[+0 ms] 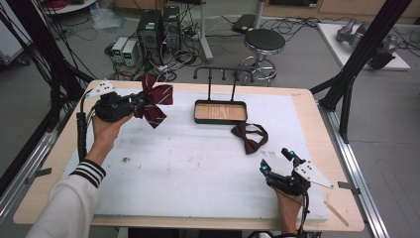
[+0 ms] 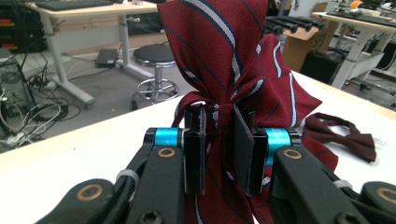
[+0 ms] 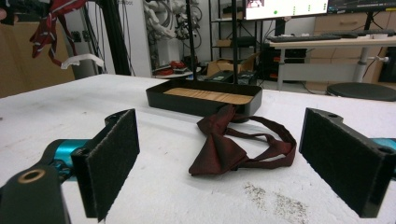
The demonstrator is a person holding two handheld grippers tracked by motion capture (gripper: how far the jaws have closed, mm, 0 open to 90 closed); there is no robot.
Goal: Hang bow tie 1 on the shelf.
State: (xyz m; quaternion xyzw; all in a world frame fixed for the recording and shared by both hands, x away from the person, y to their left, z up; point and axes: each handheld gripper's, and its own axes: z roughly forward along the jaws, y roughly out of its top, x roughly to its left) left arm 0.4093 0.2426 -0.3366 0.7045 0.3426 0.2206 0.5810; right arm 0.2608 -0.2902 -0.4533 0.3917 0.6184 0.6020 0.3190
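My left gripper (image 1: 139,102) holds a striped red bow tie (image 1: 156,103) above the table's far left, its jaws shut on the knot. In the left gripper view the striped bow tie (image 2: 224,56) fans out above and below the pads (image 2: 195,140) of the left gripper (image 2: 219,144). A plain dark red bow tie (image 1: 250,136) lies flat on the white mat, right of centre. My right gripper (image 1: 278,159) rests near the front right, open, pointing at it. Between the wide pads (image 3: 114,158) of the right gripper (image 3: 233,168) lies the plain bow tie (image 3: 224,149), some way ahead.
A black tray with a wooden floor (image 1: 220,112) and a tall hook rack (image 1: 223,74) stands at the mat's far centre, just behind the plain bow tie. The white mat (image 1: 188,163) covers most of the wooden table. A stool (image 1: 264,42) and computers stand on the floor beyond.
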